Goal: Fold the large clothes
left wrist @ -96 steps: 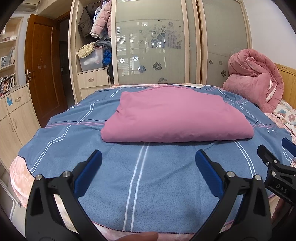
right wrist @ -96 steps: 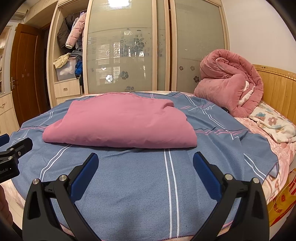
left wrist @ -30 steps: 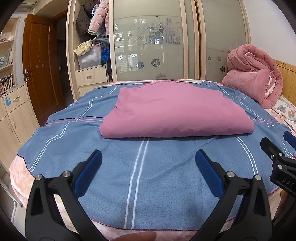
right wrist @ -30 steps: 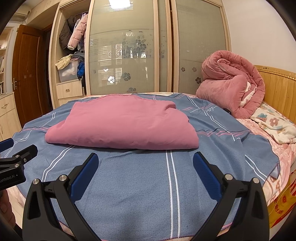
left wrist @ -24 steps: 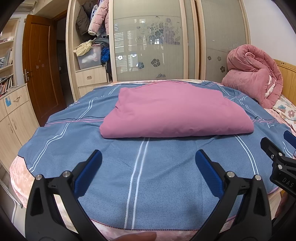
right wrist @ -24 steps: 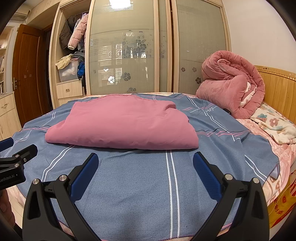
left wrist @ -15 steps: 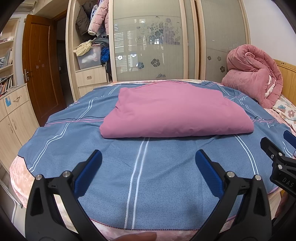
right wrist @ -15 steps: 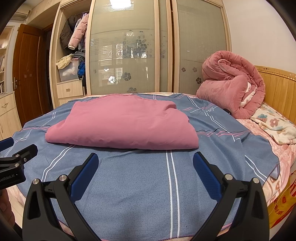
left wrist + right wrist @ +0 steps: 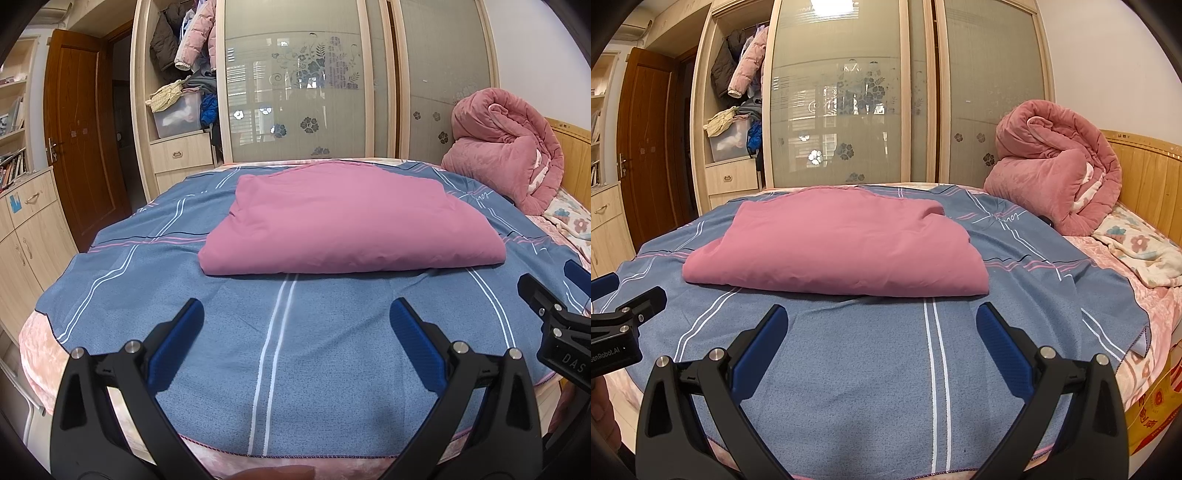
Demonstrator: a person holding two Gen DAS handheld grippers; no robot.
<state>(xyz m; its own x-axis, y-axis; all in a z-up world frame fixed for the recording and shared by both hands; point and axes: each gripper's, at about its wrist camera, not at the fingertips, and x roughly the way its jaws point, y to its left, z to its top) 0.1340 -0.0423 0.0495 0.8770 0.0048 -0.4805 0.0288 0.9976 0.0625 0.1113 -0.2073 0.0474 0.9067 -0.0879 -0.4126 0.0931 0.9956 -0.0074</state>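
A large pink garment (image 9: 347, 218) lies folded into a neat rectangle in the middle of the bed, on a blue striped sheet (image 9: 280, 350); it also shows in the right wrist view (image 9: 838, 247). My left gripper (image 9: 295, 314) is open and empty, hovering over the sheet in front of the fold's near edge. My right gripper (image 9: 881, 319) is open and empty too, beside it at the near edge of the bed. Each gripper shows at the edge of the other's view: the right one (image 9: 554, 317) and the left one (image 9: 624, 317).
A rolled pink quilt (image 9: 1056, 177) and a floral blanket (image 9: 1137, 254) lie at the wooden headboard (image 9: 1145, 162) on the right. A wardrobe with frosted sliding doors (image 9: 306, 85) stands behind the bed. A brown door (image 9: 77, 136) and cabinets (image 9: 26, 229) are on the left.
Over three seconds both views shifted slightly, raising a little. In the last second nothing has visibly changed; both grippers stay open and still.
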